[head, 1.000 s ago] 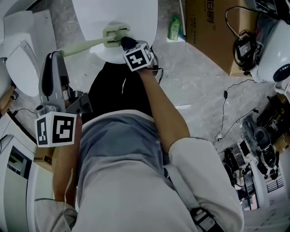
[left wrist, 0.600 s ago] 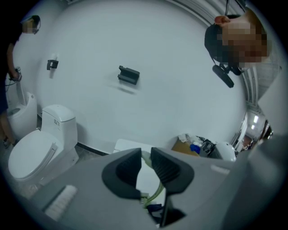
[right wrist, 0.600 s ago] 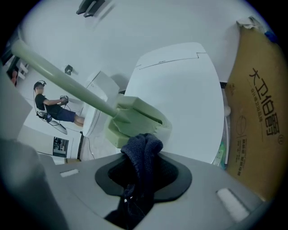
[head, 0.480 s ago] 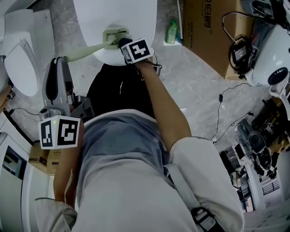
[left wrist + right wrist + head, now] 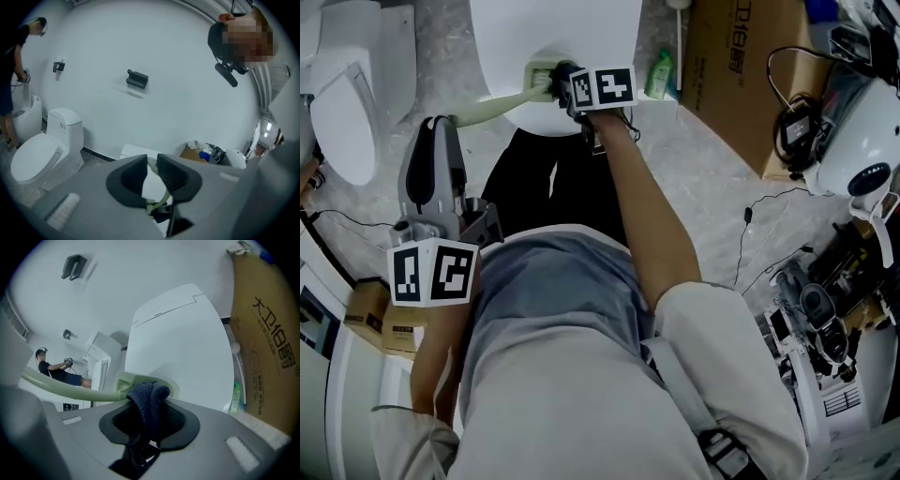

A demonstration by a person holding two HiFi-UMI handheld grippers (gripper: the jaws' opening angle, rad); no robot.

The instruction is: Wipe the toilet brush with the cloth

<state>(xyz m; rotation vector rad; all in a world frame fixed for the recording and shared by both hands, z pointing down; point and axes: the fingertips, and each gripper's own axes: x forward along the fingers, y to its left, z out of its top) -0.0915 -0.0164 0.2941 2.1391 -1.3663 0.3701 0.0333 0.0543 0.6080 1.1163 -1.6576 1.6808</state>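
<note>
The jaws of the right gripper (image 5: 149, 420) are clamped on a dark blue knitted cloth (image 5: 146, 397). It bunches up out of the jaw tips in a thick fold, and a loose tail hangs down behind them. Straight ahead of those tips, touching the fold, is the blocky head of the pale green plastic toilet brush (image 5: 123, 380), with its long handle running off to the jaws' left. Beyond the tips lies the white glossy toilet lid (image 5: 178, 343), over which the brush head is held.

The left gripper (image 5: 151, 163) has its jaws drawn narrow, with the green handle pinched in the slit between them. The handle passes through and shows again below the pads.

The main risk I see is leverage. The left jaws grip the handle at the end far from the head, so a firm push from the cloth could swing or twist the brush in that pinch. The head would then skate away from the fold or knock the lid. The cloth is also only bunched, not spread, so little of it appears to meet the plastic, and a dragging stroke could tug it out of the right jaws. Too light a stroke would probably just slide over without wiping.
</note>
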